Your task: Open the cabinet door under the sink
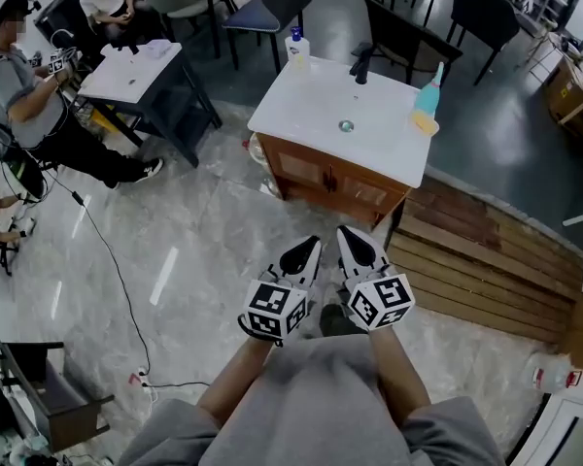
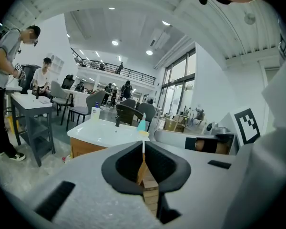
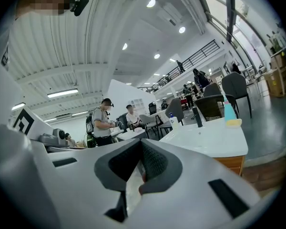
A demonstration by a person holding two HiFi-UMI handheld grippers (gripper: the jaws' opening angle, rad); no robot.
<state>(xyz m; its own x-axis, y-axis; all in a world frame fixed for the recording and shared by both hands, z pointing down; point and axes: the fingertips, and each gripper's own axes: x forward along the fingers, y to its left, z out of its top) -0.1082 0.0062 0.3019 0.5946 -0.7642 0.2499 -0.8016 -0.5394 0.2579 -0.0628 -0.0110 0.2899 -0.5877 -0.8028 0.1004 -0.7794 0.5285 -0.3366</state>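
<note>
Brown wood makes up the small cabinet door (image 1: 307, 167) I need to open. It sits on the front of the cabinet, right under the white sink counter (image 1: 311, 105). A second door just like it (image 1: 366, 194) is beside it. The cabinet stands on the shiny stone floor (image 1: 194, 250), ahead of me and well apart from both my grippers.

I think the door is hard and stiff, and not heavy. It should swing easily on its hinges. The flat wood looks smooth, so my gripper could slip on it. I think I see small dark handles where the two doors meet, but they are too small to be sure. That middle edge is the best place to take hold, because it is far from the hinges.

My left gripper (image 1: 304, 255) is closed tight with nothing in it. My right gripper (image 1: 356, 248) is closed and empty too. Both point at the cabinet.

On the counter are a black tap (image 1: 361, 66), a white pump bottle (image 1: 296, 47) and a blue-green bottle (image 1: 429, 93) next to a yellow sponge (image 1: 426, 122).
</note>
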